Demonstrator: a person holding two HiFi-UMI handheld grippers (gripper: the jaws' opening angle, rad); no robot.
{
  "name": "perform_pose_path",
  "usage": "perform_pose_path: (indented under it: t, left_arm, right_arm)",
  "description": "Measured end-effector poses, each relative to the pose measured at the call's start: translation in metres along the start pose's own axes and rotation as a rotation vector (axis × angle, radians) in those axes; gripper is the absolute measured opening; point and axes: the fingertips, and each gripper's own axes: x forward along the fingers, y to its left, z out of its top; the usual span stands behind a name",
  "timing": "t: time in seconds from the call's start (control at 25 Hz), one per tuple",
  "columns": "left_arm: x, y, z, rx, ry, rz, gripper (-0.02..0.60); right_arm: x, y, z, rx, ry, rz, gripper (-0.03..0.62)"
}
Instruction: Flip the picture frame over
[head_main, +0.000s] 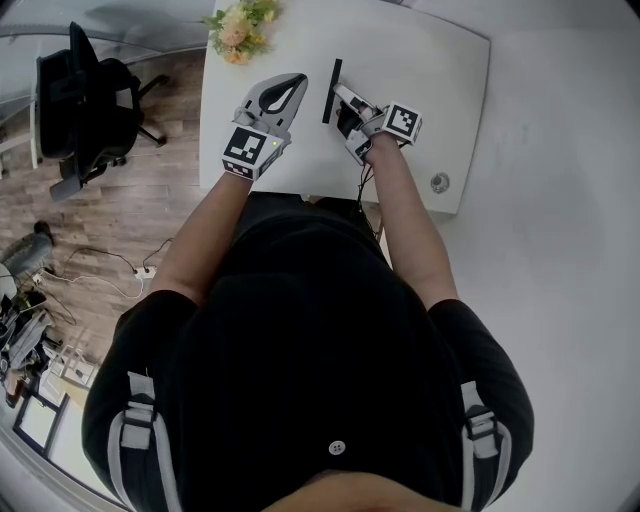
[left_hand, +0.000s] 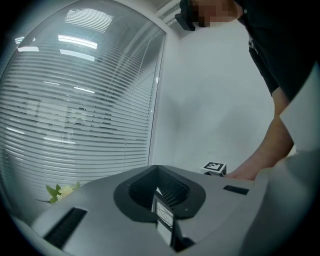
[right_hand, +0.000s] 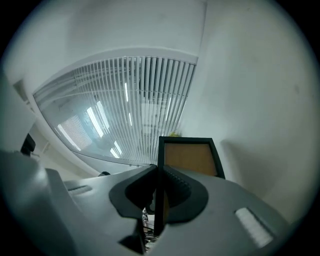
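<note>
White table, flowers beyond the left gripper, round disc behind the right gripper

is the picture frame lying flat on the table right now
No, the picture frame is up on its edge, a thin dark strip from above, clamped in the right gripper.

Top-down view. White table: picture frame stands on edge mid-table, seen as a dark bar. R gripper meets it from the right, tips on the frame. L gripper is just left of the frame, not touching, tips together. Flowers at far-left corner; grommet nr near-right corner. Office chair on wood floor, left of table.
</note>
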Motion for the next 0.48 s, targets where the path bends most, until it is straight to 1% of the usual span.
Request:
perform_pose_path:
  t: [0.12,0.24,0.48]
  left_arm:
    - [0.003,0.001,-0.004,-0.005,0.004,0.002,0.005]
    - [0.006,0.004,-0.006,-0.011,0.007,0.008,0.005]
    - [0.01,0.008,-0.011,-0.023,0.007,0.023,0.005]
  right_arm:
    - [0.003,-0.004,0.006,0.0,-0.013,0.01,0.051]
    - [0.009,-0.009,0.012,0.025,-0.013,0.015,0.051]
    - [0.017,-0.012,0.015,0.073,0.005,0.103,0.051]
